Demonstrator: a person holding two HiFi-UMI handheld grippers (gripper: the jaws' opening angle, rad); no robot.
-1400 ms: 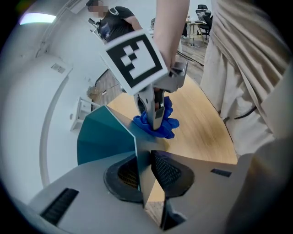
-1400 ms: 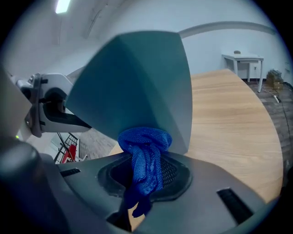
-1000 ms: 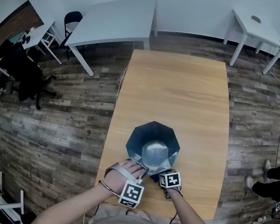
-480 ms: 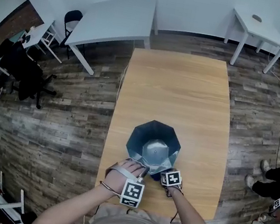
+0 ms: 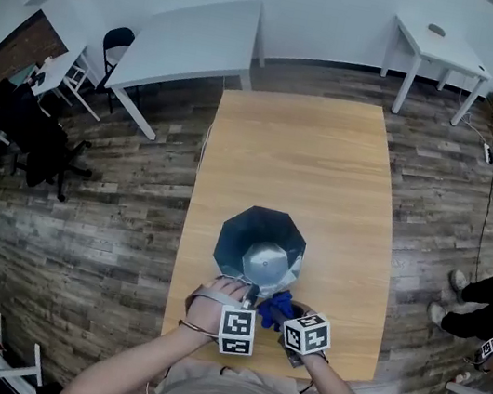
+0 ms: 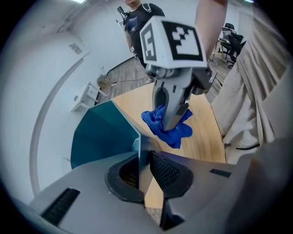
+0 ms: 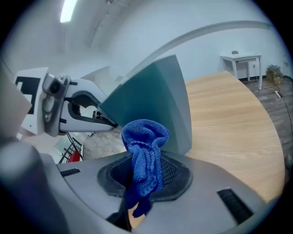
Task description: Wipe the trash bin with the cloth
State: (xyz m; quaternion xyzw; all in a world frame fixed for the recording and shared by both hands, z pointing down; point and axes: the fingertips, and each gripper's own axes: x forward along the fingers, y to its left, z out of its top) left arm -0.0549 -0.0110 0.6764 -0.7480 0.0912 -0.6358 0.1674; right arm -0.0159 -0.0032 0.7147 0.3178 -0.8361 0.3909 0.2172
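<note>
Wooden table (image 5: 329, 159) fills the middle of the head view, with the trash bin (image 5: 260, 241), dark teal and many-sided, standing upright near its 6 o'clock end. The left gripper (image 5: 247, 288) meets the bin's rim at the bin's 6 o'clock. The right gripper (image 5: 285, 313) sits just beside it, at the bin's 5 o'clock, with the blue cloth (image 5: 275, 304) bunched at its tip, close against the bin's outer wall low down. White tables (image 5: 189, 40) stand on the plank floor at 11 and 1 o'clock, and a person's dark-clothed legs (image 5: 486, 309) show at 3 o'clock.

In the left gripper view, the jaws are closing on the bin's thin wall, which stands edge-on between the two dark pads with both pads against it. At 12 o'clock the right gripper points down with the cloth hanging from its tip over the tabletop.

In the right gripper view, the jaws are narrow and pinch the cloth, which rises from between the pads as a crumpled knob and trails out below them. The teal bin wall rises right behind the cloth, and the left gripper is on the bin's edge at 9 o'clock.
</note>
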